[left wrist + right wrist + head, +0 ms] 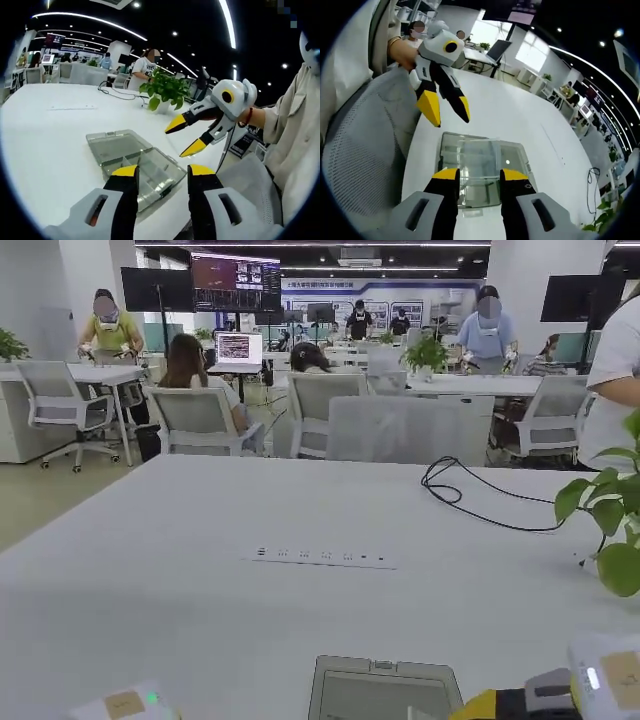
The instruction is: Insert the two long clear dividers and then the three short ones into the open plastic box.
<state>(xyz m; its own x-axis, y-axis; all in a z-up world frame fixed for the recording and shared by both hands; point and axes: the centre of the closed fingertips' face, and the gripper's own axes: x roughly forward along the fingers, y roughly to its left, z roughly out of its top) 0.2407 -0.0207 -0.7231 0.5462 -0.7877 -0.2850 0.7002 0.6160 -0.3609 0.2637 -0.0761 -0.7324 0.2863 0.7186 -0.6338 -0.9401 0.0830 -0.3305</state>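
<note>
White and wide, the counter (200,570) runs across an open office, with swivel chairs (60,400) and several people (112,335) at the desks behind it. We see the open plastic box (132,160) lying flat close to the counter's near edge, its 2 clear halves side by side (whether any dividers sit inside, we cannot tell through the clear plastic). Our left tongs (162,172) point down at the box, yellow tips apart and nothing between them. Our right tongs (480,175) point at the same box from the other side, jaws likewise apart and empty. Each pair shows in the other's gripper view, raised off the counter and spread. A potted plant (165,90) stands on the counter beyond the box, and a black cable (470,500) loops across the surface near it. A row of sockets (322,556) is set into the middle of the counter. A grey mesh chair back (360,150) sits at the counter's edge beside us.
</note>
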